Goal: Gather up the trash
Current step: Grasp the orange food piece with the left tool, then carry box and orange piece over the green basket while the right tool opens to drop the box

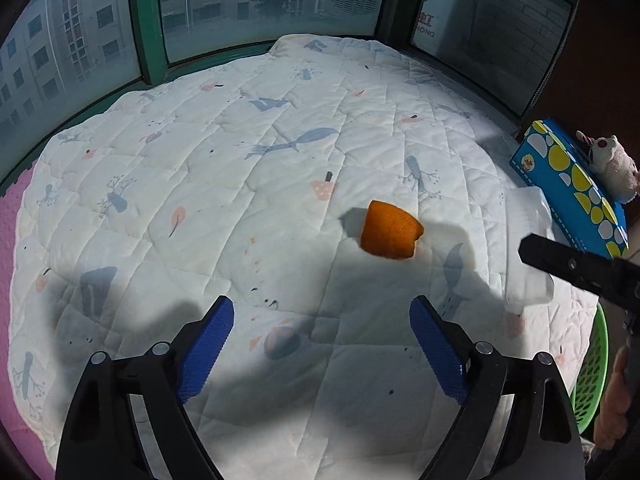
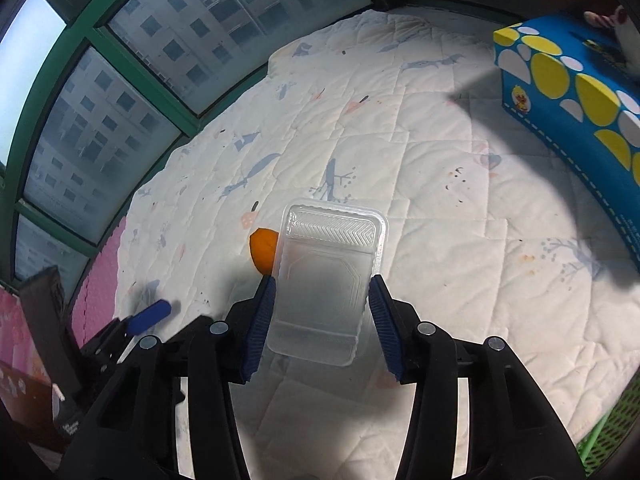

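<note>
Right tongs [image 2: 322, 312] closed on a clear plastic tray [image 2: 328, 276], both blue pads pressing its long sides; the tray is carried above the quilt [image 2: 440, 240], its far end projecting well past the fingertips. Left tongs [image 1: 322, 344] stand wide open and hold nothing. An orange peel [image 1: 391, 235] lies on the quilt ahead of the left tongs and slightly to their right, apart from both pads — in the right wrist view the same peel [image 2: 262, 254] shows just beside the tray's left edge, partly hidden behind it. A green basket [image 1: 592, 380], the likely destination for the trash, sits at the quilt's right edge; a blue box [image 1: 572, 184] with a plush toy on it stands beyond. Risks, as judged from this arrangement: the thin tray is gripped only near its rear half, so it may flex, pivot or slip out if swung quickly toward the basket; the left tongs, closing on the curled peel against soft fabric, may pinch the quilt or nudge the peel aside — a low, centred approach would reduce both. The two tools also work close together and could collide.
</note>
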A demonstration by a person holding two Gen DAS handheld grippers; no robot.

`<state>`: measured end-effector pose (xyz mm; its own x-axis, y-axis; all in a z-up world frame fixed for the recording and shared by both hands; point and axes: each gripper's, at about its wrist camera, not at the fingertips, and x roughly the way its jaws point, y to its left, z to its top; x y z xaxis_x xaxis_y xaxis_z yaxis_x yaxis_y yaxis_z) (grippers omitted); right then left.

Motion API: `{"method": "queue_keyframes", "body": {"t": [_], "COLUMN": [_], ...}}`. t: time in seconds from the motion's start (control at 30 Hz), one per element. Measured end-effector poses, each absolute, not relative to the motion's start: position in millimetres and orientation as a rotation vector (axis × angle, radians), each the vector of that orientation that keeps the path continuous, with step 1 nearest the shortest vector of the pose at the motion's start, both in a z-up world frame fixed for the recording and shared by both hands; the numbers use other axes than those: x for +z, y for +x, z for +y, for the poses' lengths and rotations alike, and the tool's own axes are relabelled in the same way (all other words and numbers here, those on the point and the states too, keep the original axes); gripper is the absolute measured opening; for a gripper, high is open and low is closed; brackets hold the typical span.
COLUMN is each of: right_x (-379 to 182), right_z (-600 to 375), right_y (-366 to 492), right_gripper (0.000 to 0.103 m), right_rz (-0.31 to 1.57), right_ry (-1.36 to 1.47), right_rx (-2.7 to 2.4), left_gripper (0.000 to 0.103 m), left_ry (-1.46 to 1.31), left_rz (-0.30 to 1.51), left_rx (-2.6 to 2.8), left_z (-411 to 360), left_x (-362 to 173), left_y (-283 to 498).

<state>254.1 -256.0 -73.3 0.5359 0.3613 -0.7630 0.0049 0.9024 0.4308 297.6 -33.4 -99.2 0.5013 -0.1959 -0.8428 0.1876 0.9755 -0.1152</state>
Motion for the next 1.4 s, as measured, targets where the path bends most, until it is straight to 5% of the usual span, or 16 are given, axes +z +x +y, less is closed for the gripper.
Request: {"method": "queue_keyframes", "body": {"t": [0.63, 0.9, 1.4], "right_x": [-51, -55, -61], "right_z": [-339, -355, -393], "right_y": [154, 126, 70], "right_gripper": [0.049, 0.049, 0.049], "right_rz": [0.883, 0.872, 0.848], "right_ry": [0.433, 0.411, 0.475], "right_rx": [0.091, 0.033, -0.062], "left_gripper": [0.061, 0.039, 0.029], "left_ry": [0.061, 0.071, 0.042], "left_rz": [1.040, 1.025, 0.969], "left_rx": [-0.265, -0.277, -0.346], "left_z": [-94, -99, -105], "left_x": [-124, -126, -88], "left_y": [347, 345, 284]}}
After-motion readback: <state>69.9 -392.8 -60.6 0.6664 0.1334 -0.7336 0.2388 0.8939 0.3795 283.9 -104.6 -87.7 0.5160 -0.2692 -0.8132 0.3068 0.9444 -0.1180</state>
